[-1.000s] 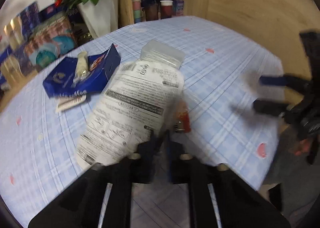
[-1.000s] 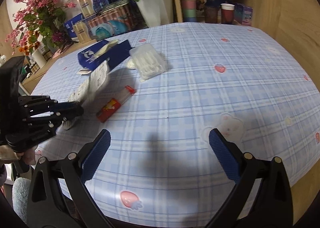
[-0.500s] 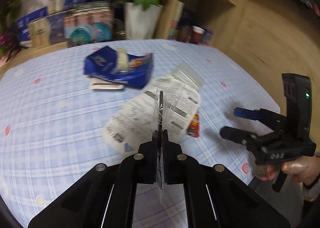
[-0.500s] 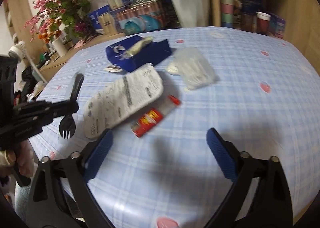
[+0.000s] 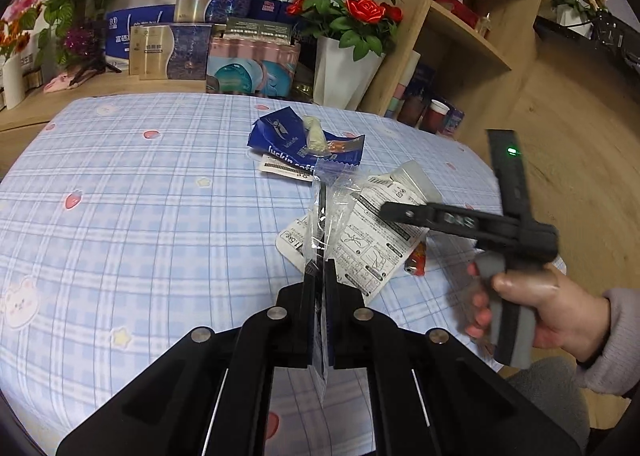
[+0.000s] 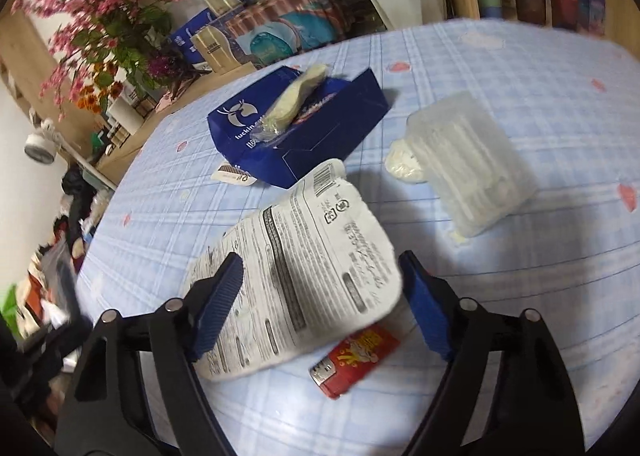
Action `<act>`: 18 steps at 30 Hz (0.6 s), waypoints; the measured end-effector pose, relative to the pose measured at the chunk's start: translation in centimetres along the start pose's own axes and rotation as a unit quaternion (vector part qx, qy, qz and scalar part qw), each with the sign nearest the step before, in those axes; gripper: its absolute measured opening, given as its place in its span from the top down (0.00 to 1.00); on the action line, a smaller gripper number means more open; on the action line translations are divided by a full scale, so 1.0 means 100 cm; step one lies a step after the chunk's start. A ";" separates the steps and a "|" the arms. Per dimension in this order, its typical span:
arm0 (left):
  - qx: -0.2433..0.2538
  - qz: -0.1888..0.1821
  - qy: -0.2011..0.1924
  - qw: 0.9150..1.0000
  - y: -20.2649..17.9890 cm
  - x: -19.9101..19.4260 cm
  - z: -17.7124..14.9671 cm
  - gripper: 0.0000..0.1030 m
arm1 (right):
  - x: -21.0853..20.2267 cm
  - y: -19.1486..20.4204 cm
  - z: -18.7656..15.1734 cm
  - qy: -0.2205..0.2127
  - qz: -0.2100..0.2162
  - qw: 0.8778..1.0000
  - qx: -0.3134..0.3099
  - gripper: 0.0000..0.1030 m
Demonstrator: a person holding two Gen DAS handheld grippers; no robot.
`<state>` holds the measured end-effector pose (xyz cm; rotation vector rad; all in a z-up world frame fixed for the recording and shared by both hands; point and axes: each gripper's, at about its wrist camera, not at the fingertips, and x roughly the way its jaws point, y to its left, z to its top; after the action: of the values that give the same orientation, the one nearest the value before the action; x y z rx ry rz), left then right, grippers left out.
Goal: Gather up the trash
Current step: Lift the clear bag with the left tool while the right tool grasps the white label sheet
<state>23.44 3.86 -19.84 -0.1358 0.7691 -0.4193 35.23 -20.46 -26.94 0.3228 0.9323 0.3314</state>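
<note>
My left gripper (image 5: 319, 270) is shut on a clear plastic wrapper with a black fork inside (image 5: 324, 212), held upright above the table. My right gripper (image 6: 322, 276) is open and hovers low over a white printed package (image 6: 296, 272), its fingers on either side of it. That package (image 5: 360, 244) also shows in the left wrist view, under the right gripper (image 5: 404, 212). A red sachet (image 6: 354, 356) lies at the package's near edge. A blue coffee bag (image 6: 304, 128) with a pale wrapper on it and a clear plastic pack (image 6: 472, 160) lie farther back.
The table has a blue checked cloth (image 5: 140, 216). A vase of red roses (image 5: 344, 56), boxes (image 5: 192, 44) and a wooden shelf (image 5: 460, 28) stand behind it. Pink flowers (image 6: 92, 28) stand at the far left. A small white label (image 6: 234, 176) lies by the blue bag.
My left gripper has lifted the fork wrapper up and back from the table. My right gripper has moved in low over the white package.
</note>
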 end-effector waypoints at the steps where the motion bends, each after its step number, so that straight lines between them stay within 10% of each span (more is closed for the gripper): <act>1: 0.000 -0.001 -0.001 1.000 0.000 -0.003 -0.002 0.96 | 0.004 0.001 0.000 0.006 0.004 1.000 0.006 0.28; 8: -0.009 -0.001 -0.009 1.000 -0.001 -0.018 -0.011 0.96 | -0.007 0.009 -0.003 0.002 0.047 0.999 0.021 0.78; 18: -0.026 -0.004 -0.032 0.999 -0.009 -0.052 -0.017 0.96 | -0.088 0.043 0.002 -0.081 0.082 0.993 -0.023 0.91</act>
<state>18.61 5.29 -17.48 -0.2005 0.7174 -0.4012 29.95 -20.28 -18.69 0.3790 0.7392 0.4710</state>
